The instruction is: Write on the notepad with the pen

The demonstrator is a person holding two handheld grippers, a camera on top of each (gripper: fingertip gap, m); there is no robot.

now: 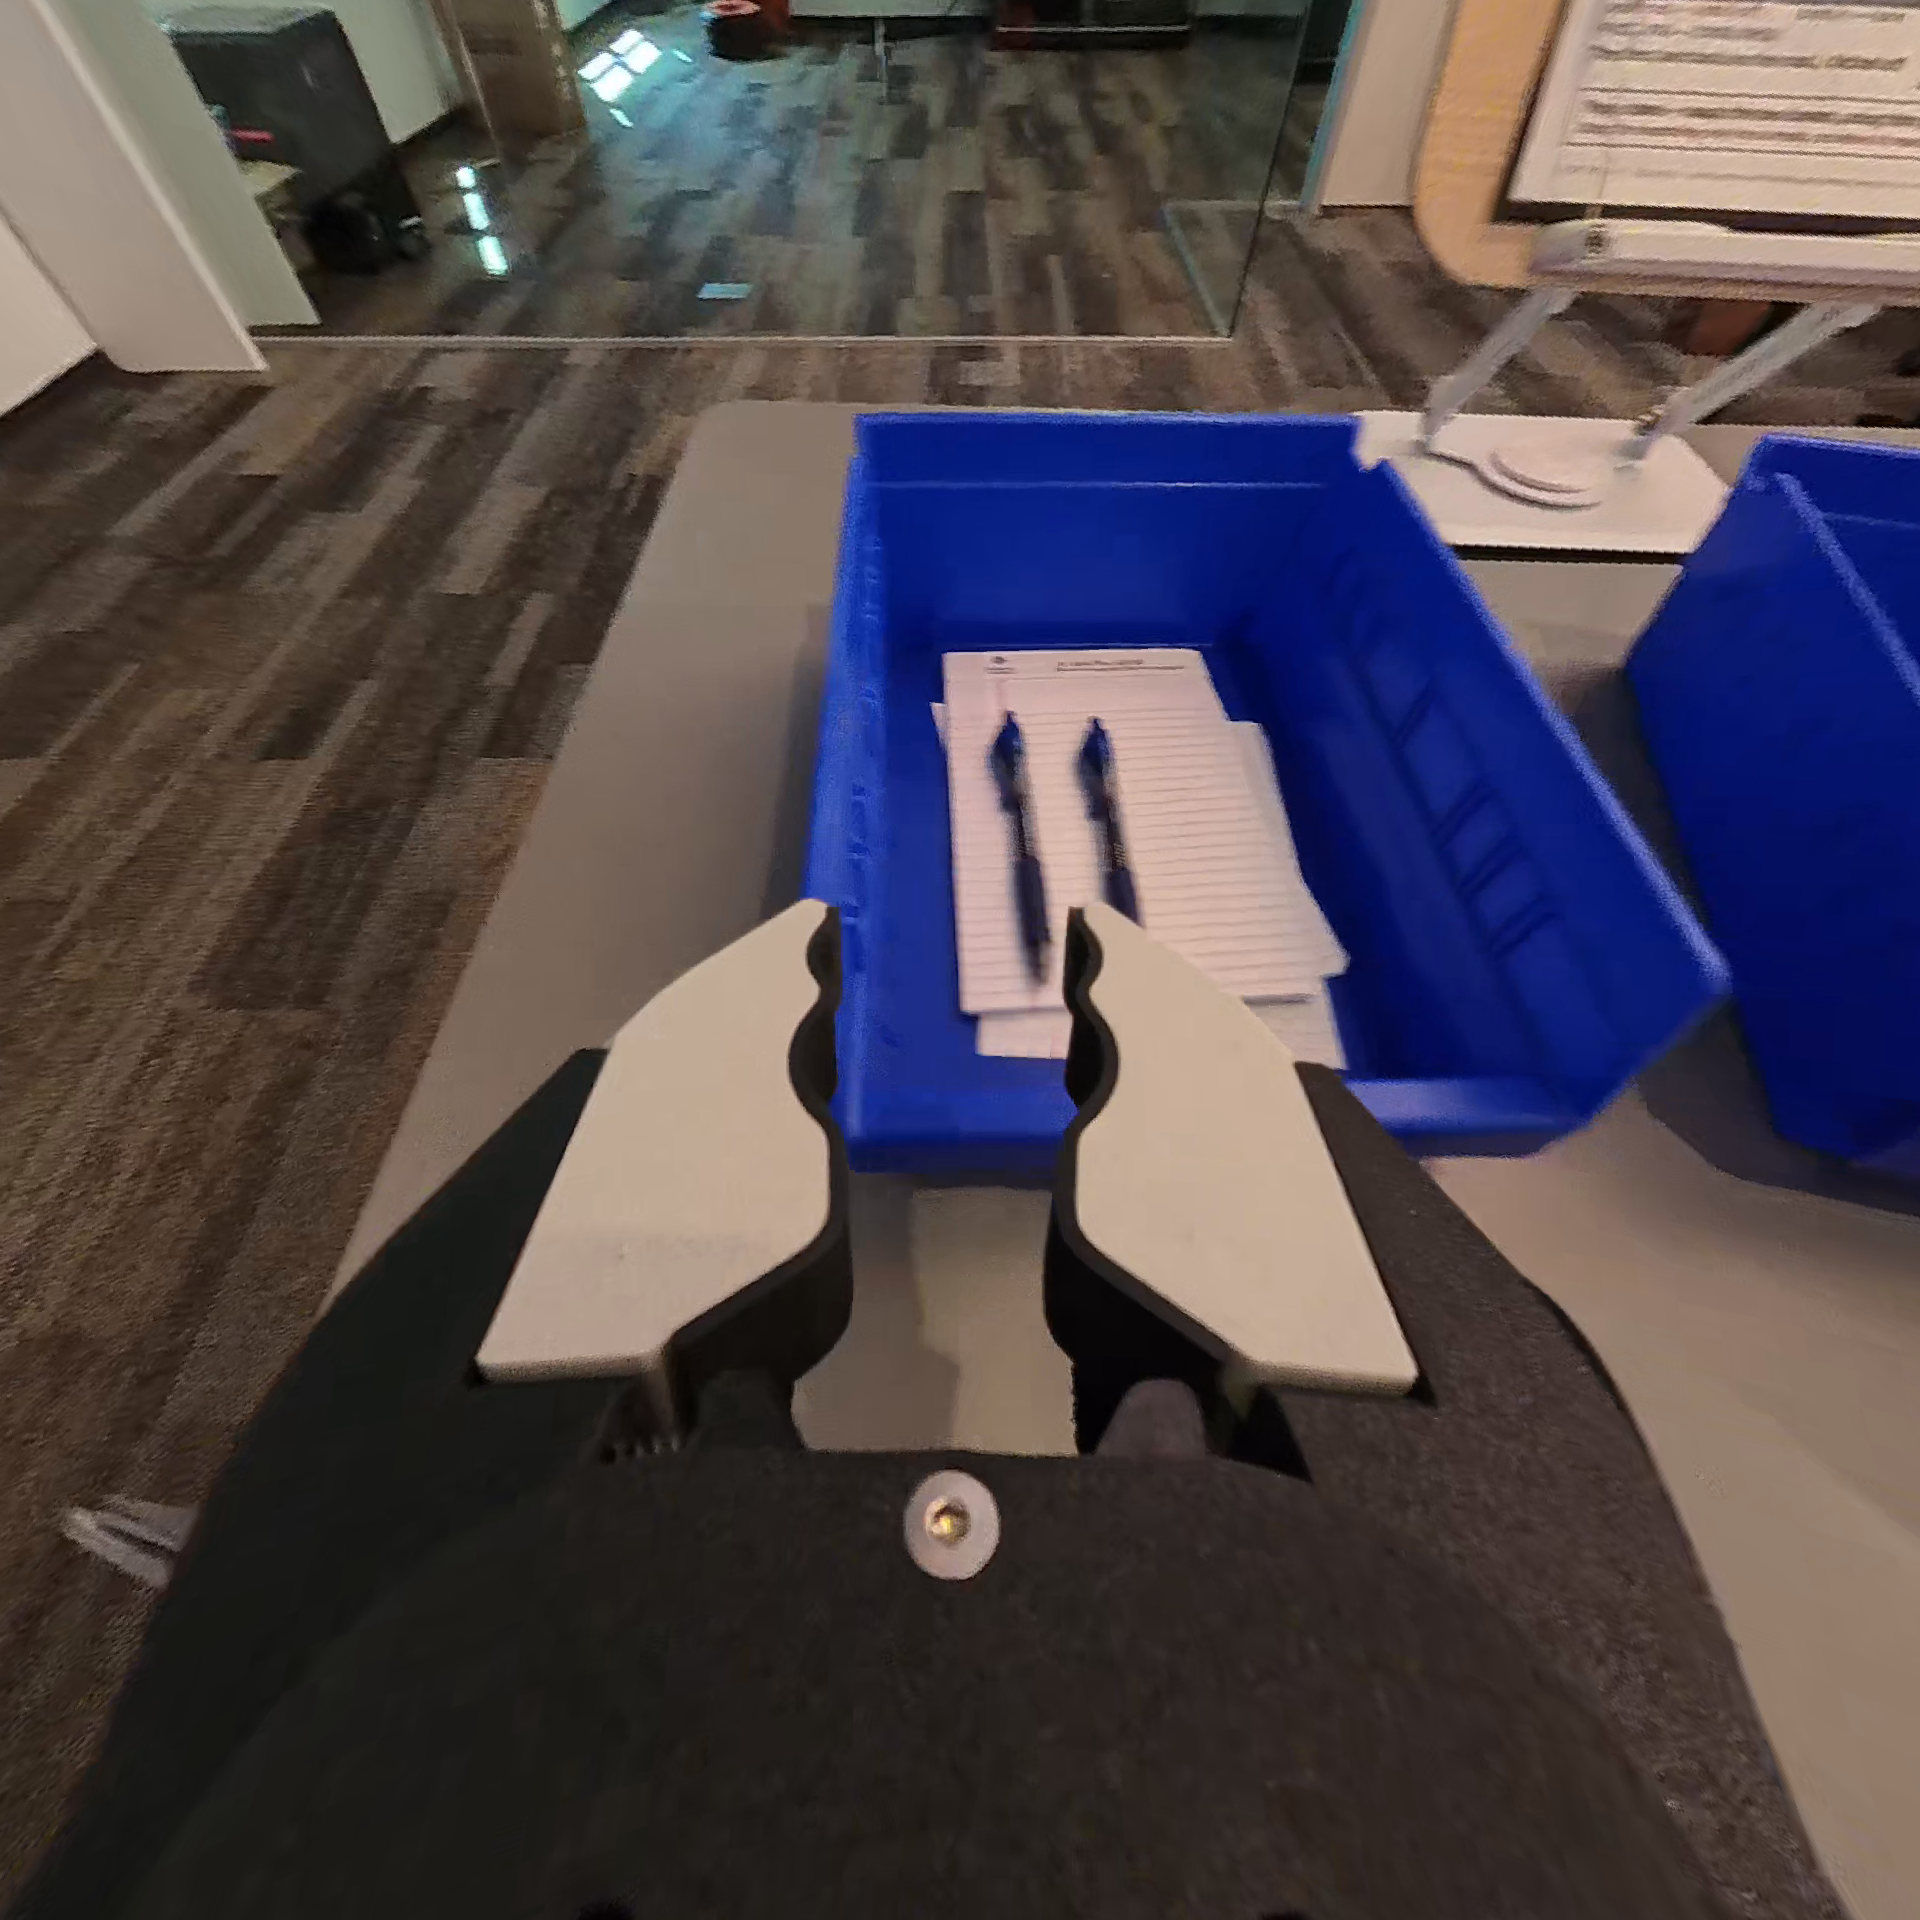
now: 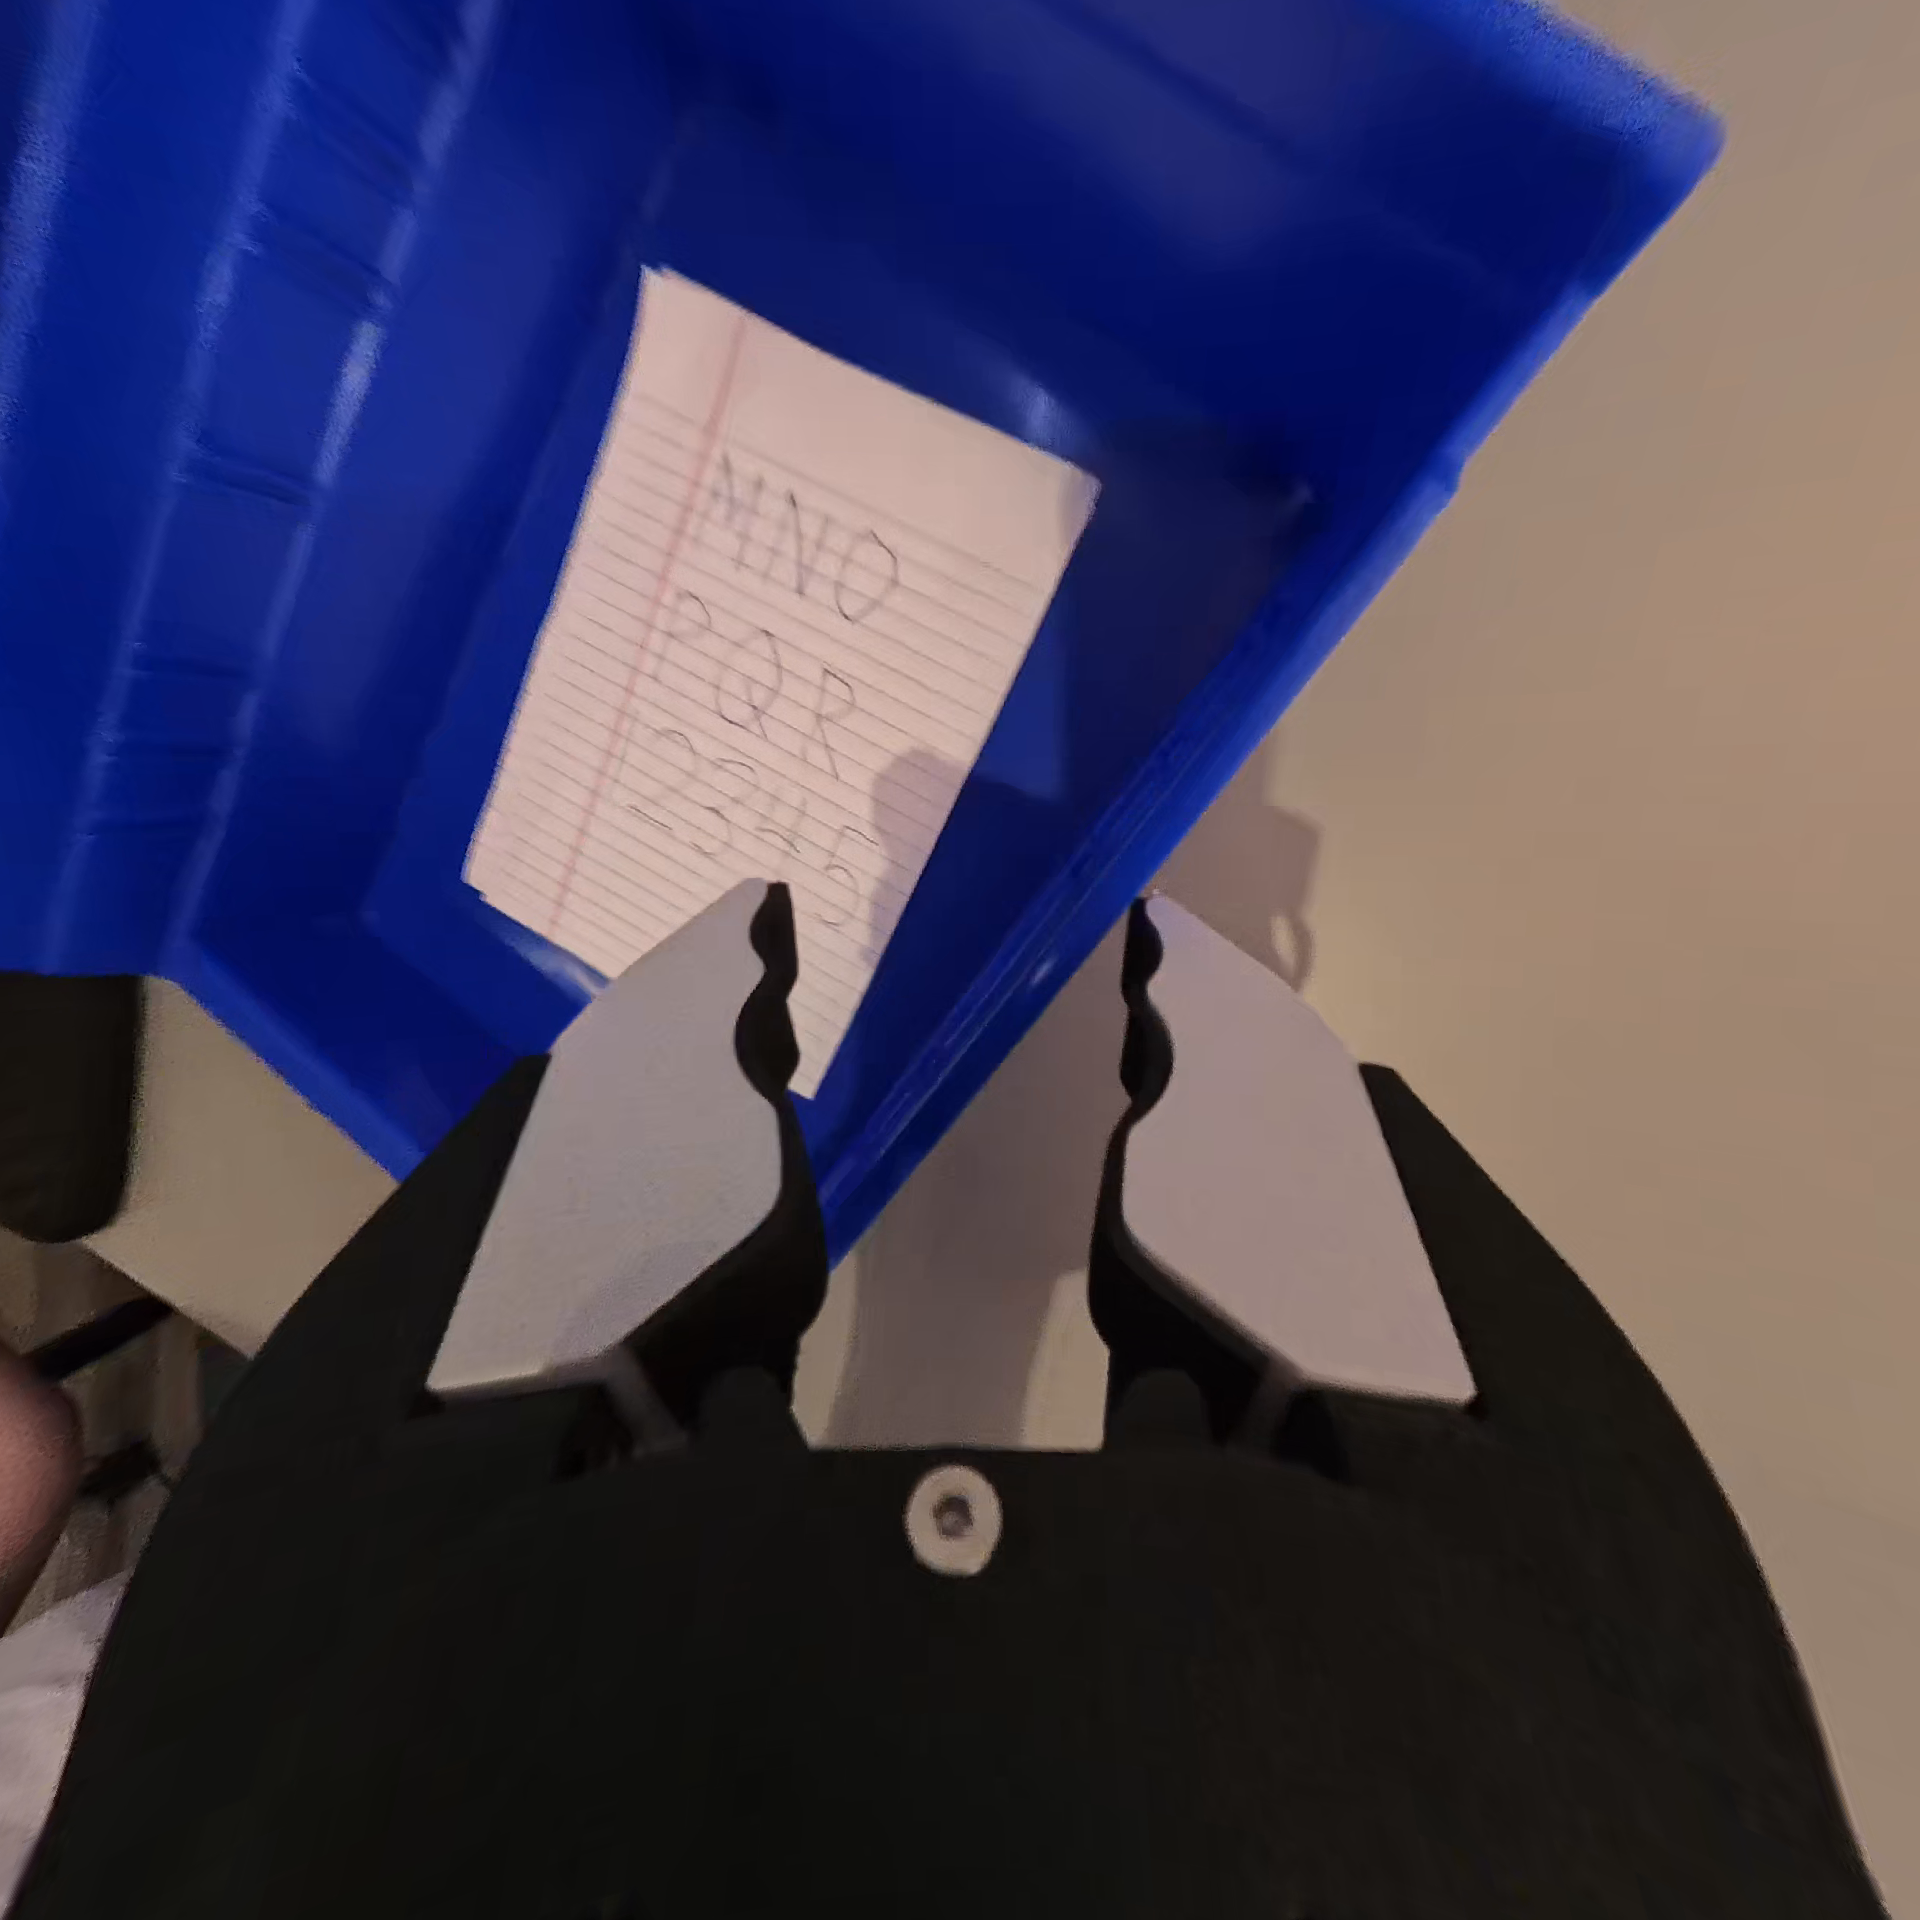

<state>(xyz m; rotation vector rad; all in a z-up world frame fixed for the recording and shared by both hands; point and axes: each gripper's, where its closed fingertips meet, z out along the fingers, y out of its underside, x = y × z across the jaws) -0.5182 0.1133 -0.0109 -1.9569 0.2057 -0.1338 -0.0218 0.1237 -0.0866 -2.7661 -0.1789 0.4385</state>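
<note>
Left gripper (image 1: 951, 914): fingers apart, holding nothing, above near rim of blue bin (image 1: 1475, 727) on grey counter (image 1: 644, 727). Inside bin: stack of lined notepads (image 1: 1174, 821), two blue pens (image 1: 1021, 831) side by side on top sheet.

Right gripper (image 2: 958, 894): fingers apart, holding nothing, over edge of second blue bin (image 2: 1299, 312). Inside: lined sheet (image 2: 831, 582) bearing handwriting.
</note>
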